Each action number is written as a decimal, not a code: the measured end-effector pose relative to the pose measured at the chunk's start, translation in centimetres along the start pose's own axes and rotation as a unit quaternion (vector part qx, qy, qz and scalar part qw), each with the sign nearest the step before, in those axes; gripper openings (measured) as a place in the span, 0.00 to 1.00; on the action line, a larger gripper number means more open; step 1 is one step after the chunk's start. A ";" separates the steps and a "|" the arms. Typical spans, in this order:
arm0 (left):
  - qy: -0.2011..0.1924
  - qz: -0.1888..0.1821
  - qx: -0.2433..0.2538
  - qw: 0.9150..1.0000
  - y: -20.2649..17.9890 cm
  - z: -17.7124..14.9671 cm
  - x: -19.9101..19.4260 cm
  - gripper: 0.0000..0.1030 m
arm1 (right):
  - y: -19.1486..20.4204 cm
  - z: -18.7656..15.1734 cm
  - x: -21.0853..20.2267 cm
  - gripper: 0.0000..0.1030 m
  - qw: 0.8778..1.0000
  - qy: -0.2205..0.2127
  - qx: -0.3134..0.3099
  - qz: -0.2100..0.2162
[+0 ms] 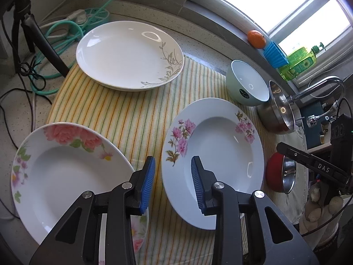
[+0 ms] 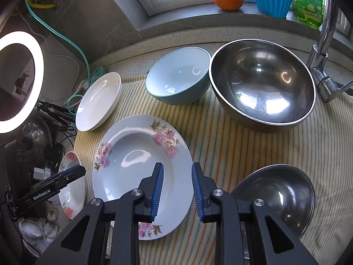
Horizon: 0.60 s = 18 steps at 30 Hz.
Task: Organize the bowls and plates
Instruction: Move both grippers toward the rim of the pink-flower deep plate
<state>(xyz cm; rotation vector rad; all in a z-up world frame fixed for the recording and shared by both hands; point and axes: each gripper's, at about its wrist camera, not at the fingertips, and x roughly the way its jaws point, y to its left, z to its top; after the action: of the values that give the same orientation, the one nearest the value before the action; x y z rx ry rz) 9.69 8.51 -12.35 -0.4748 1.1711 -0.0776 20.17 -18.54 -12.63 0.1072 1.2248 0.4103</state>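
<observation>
Striped cloth (image 1: 123, 110) over a speckled kitchen counter under a window carries all the dishes. Nearest, lower centre of both wrist views: left gripper (image 1: 173, 183) and right gripper (image 2: 177, 191), each with jaws part-spread and pinching nothing, flanking the pink-flowered plate (image 2: 141, 159), the left near its left rim, the right over its right rim. Beyond: rose plate (image 1: 59, 172) lower left, leaf-patterned white plate (image 1: 130, 55) upper centre, blue bowl (image 2: 178, 81), large steel bowl (image 2: 262, 84) and small steel bowl (image 2: 275, 194); a sound grip likely needs each rim seated between the pads before lifting level.
</observation>
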 end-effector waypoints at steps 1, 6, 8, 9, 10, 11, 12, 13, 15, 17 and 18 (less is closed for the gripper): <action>0.002 -0.001 -0.003 1.000 0.1 0.1 0.1 0.29 | 0.0 0.2 0.4 0.22 1.000 0.006 0.000 -0.003; 0.013 -0.005 -0.011 1.000 0.4 0.8 0.8 0.29 | -0.6 1.3 2.2 0.21 0.999 0.034 0.016 0.000; 0.016 -0.005 -0.011 1.000 0.3 1.0 1.0 0.29 | -0.7 1.6 2.6 0.21 0.999 0.042 0.018 -0.001; 0.018 -0.006 -0.012 1.000 0.3 1.1 1.1 0.29 | -0.6 1.7 2.8 0.21 0.999 0.044 0.017 -0.003; 0.020 -0.006 -0.012 1.000 0.4 1.2 1.3 0.29 | -0.6 1.8 2.8 0.21 0.999 0.047 0.016 -0.006; 0.022 -0.006 -0.012 1.000 0.4 1.3 1.4 0.29 | -0.7 1.9 2.9 0.21 0.999 0.050 0.015 -0.006; 0.023 -0.005 -0.012 1.000 0.4 1.4 1.6 0.29 | -0.7 1.9 3.0 0.21 0.999 0.052 0.016 -0.006; 0.025 -0.005 -0.012 1.000 0.4 1.5 1.7 0.29 | -0.7 2.0 3.1 0.21 0.998 0.054 0.018 -0.005; 0.030 -0.008 -0.013 0.999 0.4 1.5 2.0 0.29 | -0.7 2.1 3.3 0.21 0.998 0.057 0.020 -0.005; 0.032 -0.008 -0.010 0.999 0.2 1.6 2.2 0.29 | -0.6 2.1 3.3 0.21 0.998 0.059 0.020 -0.007; 0.034 -0.007 -0.009 0.999 0.0 1.6 2.3 0.29 | -0.6 2.2 3.4 0.21 0.998 0.060 0.019 -0.008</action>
<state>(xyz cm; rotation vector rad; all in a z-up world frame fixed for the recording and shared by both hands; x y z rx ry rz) 12.03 8.32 -13.92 -0.4998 1.2365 -0.0968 23.25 -17.54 -15.09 0.1068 1.3518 0.3835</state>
